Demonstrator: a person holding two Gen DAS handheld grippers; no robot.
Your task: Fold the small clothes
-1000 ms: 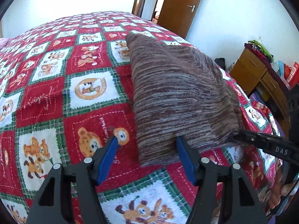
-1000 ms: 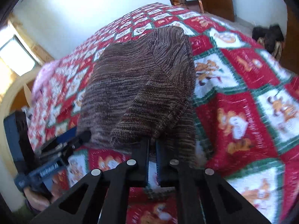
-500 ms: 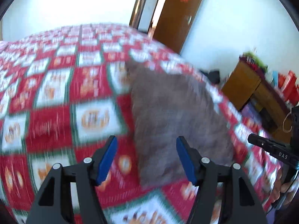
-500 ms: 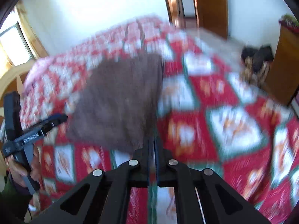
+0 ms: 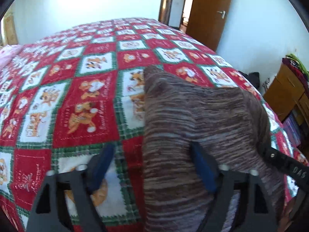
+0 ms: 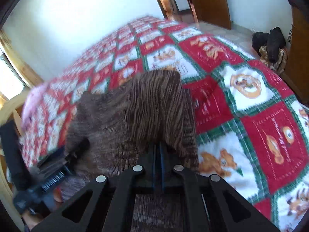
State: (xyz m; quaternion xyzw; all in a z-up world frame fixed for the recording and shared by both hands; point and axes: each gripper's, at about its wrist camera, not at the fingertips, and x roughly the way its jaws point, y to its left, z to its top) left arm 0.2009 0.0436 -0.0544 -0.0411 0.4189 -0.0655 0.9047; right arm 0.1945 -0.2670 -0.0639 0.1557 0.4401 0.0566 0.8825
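A brown striped knit garment (image 5: 202, 116) lies on a red, white and green bear-print quilt (image 5: 87, 100). Its near edge is lifted toward me. My left gripper (image 5: 151, 148) has blue pads and its jaws are opening. The garment's left edge sits between them and cloth drapes over the right finger, but the pads do not press it. My right gripper (image 6: 158, 150) is shut on the garment (image 6: 135, 112), whose stripes gather at the fingertips while cloth hangs beneath them. The right gripper (image 5: 261, 149) also shows at the garment's right edge in the left wrist view.
A brown door (image 5: 208, 13) stands ajar past the bed's far corner. A wooden dresser (image 5: 285, 94) is beside the bed on the right. Dark items (image 6: 270, 40) lie on the floor. A pink pillow (image 6: 32, 104) is at the bed's head.
Both grippers have swept across the bed. The garment's near edge is now raised and closer to the cameras. The left jaws stand wider; the right stays shut.
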